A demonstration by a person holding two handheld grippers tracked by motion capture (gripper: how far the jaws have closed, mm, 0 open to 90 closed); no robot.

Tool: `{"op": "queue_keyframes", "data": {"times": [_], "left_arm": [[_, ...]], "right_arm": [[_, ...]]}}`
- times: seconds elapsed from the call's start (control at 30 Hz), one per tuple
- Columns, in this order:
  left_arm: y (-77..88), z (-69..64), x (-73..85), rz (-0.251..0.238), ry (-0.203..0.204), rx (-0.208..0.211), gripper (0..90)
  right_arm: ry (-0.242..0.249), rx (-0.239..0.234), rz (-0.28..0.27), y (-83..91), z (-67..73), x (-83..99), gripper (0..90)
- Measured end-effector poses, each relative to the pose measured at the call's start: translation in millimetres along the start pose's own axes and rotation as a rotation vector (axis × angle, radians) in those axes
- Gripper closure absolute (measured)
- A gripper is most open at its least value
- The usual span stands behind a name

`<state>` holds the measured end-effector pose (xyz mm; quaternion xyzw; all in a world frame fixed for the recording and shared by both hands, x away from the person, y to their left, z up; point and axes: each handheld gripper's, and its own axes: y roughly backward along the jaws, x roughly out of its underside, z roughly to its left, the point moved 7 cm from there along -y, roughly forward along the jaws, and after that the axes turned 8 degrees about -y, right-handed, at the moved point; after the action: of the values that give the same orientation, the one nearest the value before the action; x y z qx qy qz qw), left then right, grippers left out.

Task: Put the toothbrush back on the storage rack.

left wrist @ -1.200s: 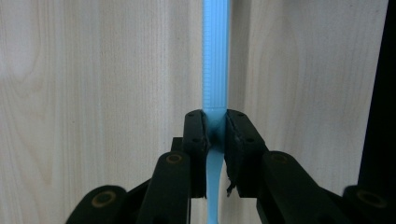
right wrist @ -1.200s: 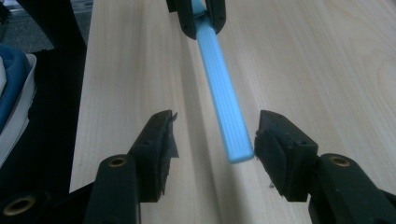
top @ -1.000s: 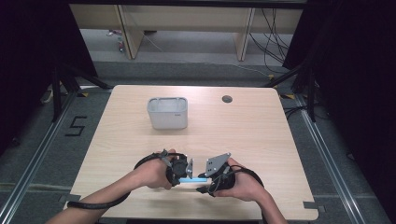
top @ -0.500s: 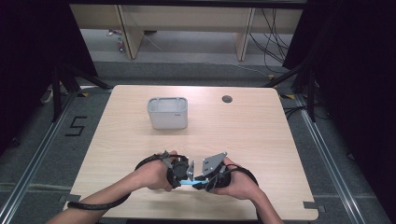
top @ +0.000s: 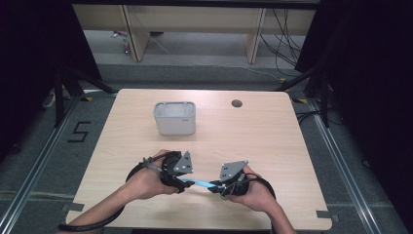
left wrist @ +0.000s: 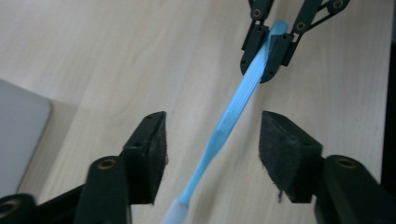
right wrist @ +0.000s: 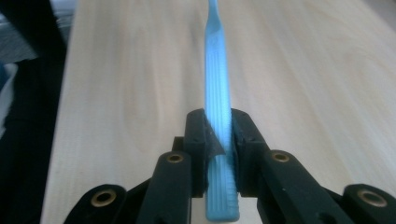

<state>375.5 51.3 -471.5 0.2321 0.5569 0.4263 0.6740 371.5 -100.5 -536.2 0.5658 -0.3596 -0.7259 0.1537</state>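
A light blue toothbrush [top: 197, 183] hangs just above the front of the table, between the two hands. My right gripper [right wrist: 219, 135] is shut on its ribbed handle [right wrist: 217, 70], and its jaws have just closed on it. My left gripper [left wrist: 212, 135] is open, its jaws having just been opening. The thin neck [left wrist: 219, 135] passes between the left pads without touching them, with the white bristle end [left wrist: 175, 214] nearest the camera. In the left gripper view the right gripper [left wrist: 266, 51] pinches the far end. In the high view the left gripper [top: 186, 183] faces the right gripper [top: 216, 187].
A grey rectangular container [top: 175, 117] stands open-topped at the back middle of the wooden table [top: 272, 141]. A round cable hole [top: 237, 103] sits near the far edge. Black cables trail from both grippers over the front edge.
The right gripper has closed on the toothbrush handle. The left gripper has let go, opened, and drawn back to the left and slightly up.
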Motion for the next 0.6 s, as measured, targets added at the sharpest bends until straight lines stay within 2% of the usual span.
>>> {"op": "queue_keyframes", "data": {"times": [0.03,0.07,0.1,0.2,0.23,0.3,0.4,0.47,0.53,0.6], "left_arm": [[2.4,1.5,1.1,-0.025,0.02,-0.022,40.7],[6.0,3.0,5.3,-0.061,0.051,-0.045,38.4],[6.0,3.0,5.3,-0.061,0.051,-0.045,37.8],[8.2,2.7,17.2,-0.097,0.105,-0.056,37.1],[8.2,2.7,17.2,-0.097,0.105,-0.056,37.0],[8.4,2.7,24.4,-0.109,0.134,-0.06,36.9],[7.9,4.1,34.5,-0.103,0.151,-0.065,36.6],[7.4,5.3,41.7,-0.114,0.177,-0.067,36.6],[7.4,7.1,50.2,-0.121,0.205,-0.082,36.7],[7.0,8.0,53.1,-0.127,0.215,-0.09,36.6]], "right_arm": [[0.0,0.0,0.0,0.0,0.0,0.0,79.1],[-0.03,0.037,-0.024,4.1,-6.1,2.3,79.1],[-0.06,0.05,-0.029,5.8,-7.2,3.6,79.1],[-0.079,0.067,-0.055,8.7,-12.6,5.9,79.1],[-0.087,0.075,-0.055,9.9,-13.8,6.9,79.1],[-0.093,0.077,-0.062,9.7,-14.4,7.4,79.1],[-0.117,0.078,-0.066,10.5,-16.0,8.9,79.1],[-0.138,0.087,-0.069,12.6,-17.6,10.0,79.1],[-0.159,0.099,-0.106,15.5,-20.3,9.9,79.1],[-0.161,0.102,-0.115,16.7,-20.9,10.0,79.1]]}}
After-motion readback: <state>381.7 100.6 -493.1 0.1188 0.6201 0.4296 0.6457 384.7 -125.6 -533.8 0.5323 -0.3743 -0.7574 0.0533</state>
